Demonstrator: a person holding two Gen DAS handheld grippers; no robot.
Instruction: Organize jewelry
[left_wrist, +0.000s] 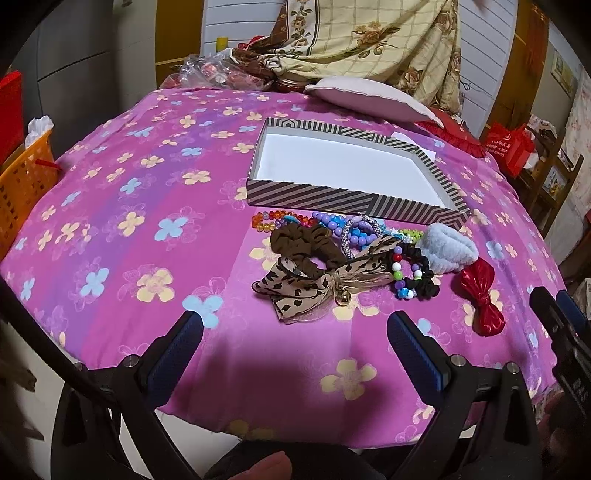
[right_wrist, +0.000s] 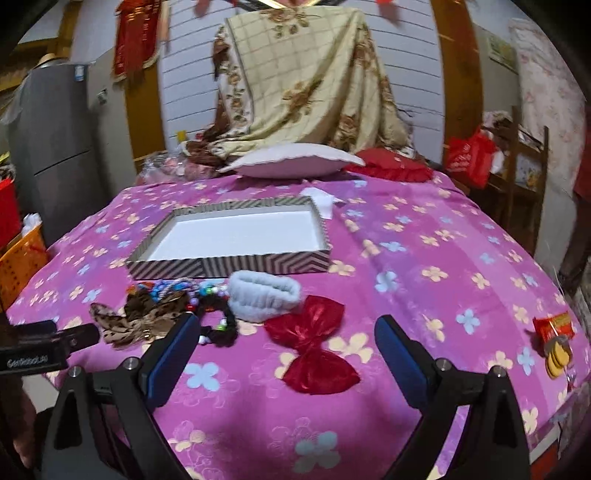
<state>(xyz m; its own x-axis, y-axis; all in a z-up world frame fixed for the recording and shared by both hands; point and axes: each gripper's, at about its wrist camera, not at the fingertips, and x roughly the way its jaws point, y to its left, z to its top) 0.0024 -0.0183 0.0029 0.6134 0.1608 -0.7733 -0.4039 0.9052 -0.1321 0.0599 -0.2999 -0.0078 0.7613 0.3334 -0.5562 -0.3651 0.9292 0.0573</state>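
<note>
A striped shallow box (left_wrist: 321, 194) (right_wrist: 229, 265) with a white inside lies on the pink flowered cloth. In front of it is a pile: a leopard-print bow (left_wrist: 314, 282) (right_wrist: 136, 325), a brown scrunchie (left_wrist: 299, 245), bead bracelets (left_wrist: 332, 223), a black scrunchie with beads (left_wrist: 417, 275) (right_wrist: 221, 332), a pale blue fluffy band (left_wrist: 448, 249) (right_wrist: 264, 295) and a red shiny bow (left_wrist: 482, 299) (right_wrist: 312, 349). My left gripper (left_wrist: 295, 328) is open, just short of the leopard bow. My right gripper (right_wrist: 286, 334) is open, its fingers either side of the red bow.
A pink cushion (left_wrist: 369, 98) (right_wrist: 291, 160) and a floral blanket (right_wrist: 303, 81) lie behind the box. An orange basket (left_wrist: 22, 184) stands at the left. A red packet and gold coins (right_wrist: 556, 339) lie at the table's right edge. A red bag (left_wrist: 509, 146) is far right.
</note>
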